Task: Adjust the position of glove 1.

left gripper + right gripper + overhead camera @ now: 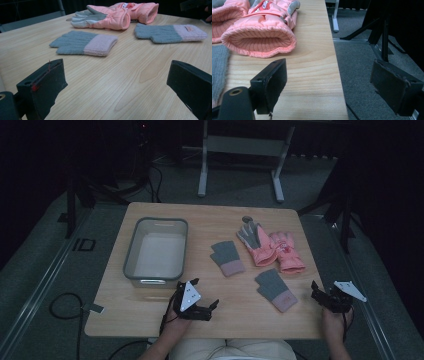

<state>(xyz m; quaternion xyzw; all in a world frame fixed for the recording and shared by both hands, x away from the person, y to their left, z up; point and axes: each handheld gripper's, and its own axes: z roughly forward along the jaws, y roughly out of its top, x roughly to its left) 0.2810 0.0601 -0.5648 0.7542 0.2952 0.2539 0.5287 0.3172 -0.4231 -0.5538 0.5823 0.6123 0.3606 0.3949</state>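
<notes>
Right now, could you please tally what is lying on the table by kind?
Grey knit gloves with pink cuffs: 2
Pink padded gloves: 2
Grey bin: 1
Total: 5

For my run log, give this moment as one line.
left gripper: open, idle | right gripper: open, idle | grey plastic bin: empty | four gloves on wooden table

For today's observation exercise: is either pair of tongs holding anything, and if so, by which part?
Nothing is held. The left tongs and the right tongs both stand open over the table, apart from the gloves.
</notes>
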